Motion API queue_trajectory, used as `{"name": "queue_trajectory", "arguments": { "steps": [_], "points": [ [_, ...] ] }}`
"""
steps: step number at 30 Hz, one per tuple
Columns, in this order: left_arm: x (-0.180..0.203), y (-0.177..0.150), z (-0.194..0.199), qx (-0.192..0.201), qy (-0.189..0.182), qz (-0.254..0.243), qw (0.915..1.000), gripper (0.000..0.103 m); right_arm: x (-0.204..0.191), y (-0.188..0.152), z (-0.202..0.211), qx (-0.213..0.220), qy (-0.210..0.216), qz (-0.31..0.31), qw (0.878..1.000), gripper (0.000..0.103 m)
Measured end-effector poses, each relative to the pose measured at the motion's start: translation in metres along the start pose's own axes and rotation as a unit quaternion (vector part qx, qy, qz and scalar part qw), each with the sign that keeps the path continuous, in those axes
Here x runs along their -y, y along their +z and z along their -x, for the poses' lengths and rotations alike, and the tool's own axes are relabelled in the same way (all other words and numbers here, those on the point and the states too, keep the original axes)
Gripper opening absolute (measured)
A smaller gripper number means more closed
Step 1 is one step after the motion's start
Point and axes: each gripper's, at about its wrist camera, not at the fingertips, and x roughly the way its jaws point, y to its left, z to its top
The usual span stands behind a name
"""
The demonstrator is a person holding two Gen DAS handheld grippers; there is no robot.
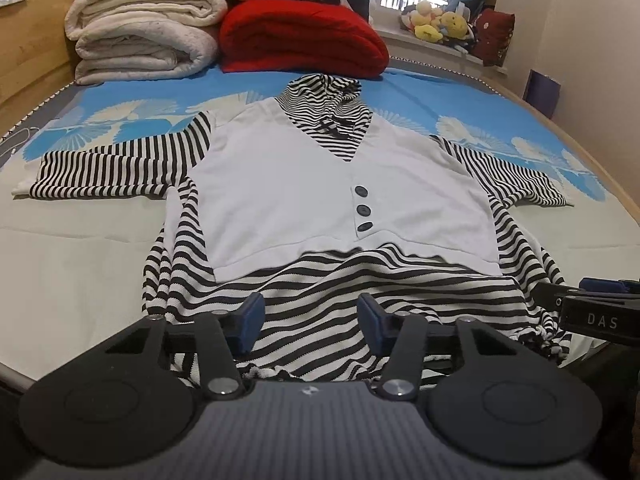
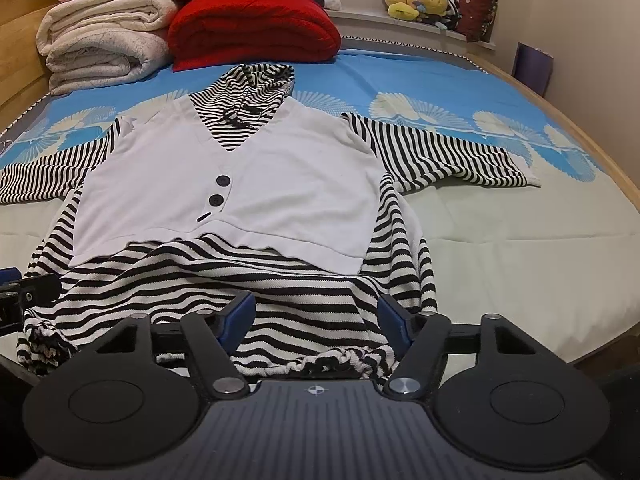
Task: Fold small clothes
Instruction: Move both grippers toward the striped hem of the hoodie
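A small hooded top [image 1: 320, 184] lies face up on the bed, with a white vest front, three dark buttons [image 1: 363, 209], black-and-white striped sleeves spread to both sides and a striped hem nearest me. It also shows in the right wrist view [image 2: 240, 184]. My left gripper [image 1: 311, 322] is open, its blue pads over the left part of the striped hem. My right gripper [image 2: 316, 320] is open over the right part of the hem. The right gripper's side shows in the left wrist view [image 1: 592, 312].
Folded cream blankets [image 1: 144, 36] and a red blanket [image 1: 300, 36] are stacked at the bed's far end. Plush toys [image 1: 440, 20] sit on the windowsill. The wooden bed frame [image 1: 600, 168] curves along the right. The blue patterned sheet [image 1: 440, 96] lies beyond the top.
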Motion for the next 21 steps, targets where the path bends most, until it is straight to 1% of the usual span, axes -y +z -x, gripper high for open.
{"name": "queue_trajectory", "arguments": {
  "steps": [3,9,14,16,20,21],
  "points": [
    [0.0003,0.0000,0.0005,0.001,0.000,0.001,1.0000,0.053,0.0000,0.0000,-0.0005,0.000,0.002,-0.001,1.000,0.063],
    [0.0011,0.0009,0.0005,0.003,-0.001,0.000,1.0000,0.051,-0.0002,0.0004,-0.0015,-0.001,0.006,-0.002,1.000,0.060],
    [0.0008,0.0015,0.0000,0.004,-0.005,0.003,1.0000,0.048,-0.0010,0.0011,-0.0030,-0.002,0.009,-0.002,1.000,0.053],
    [0.0000,0.0023,0.0002,0.005,-0.008,0.006,0.9999,0.048,-0.0015,0.0016,-0.0036,-0.003,0.011,-0.002,1.000,0.048],
    [-0.0007,0.0041,0.0008,0.011,-0.005,0.007,0.9999,0.039,-0.0020,0.0025,-0.0049,-0.003,0.014,-0.004,1.000,0.046],
    [-0.0011,0.0049,0.0012,0.013,-0.005,0.007,0.9999,0.035,-0.0017,0.0028,-0.0050,-0.004,0.014,-0.005,1.000,0.045]
  ]
}}
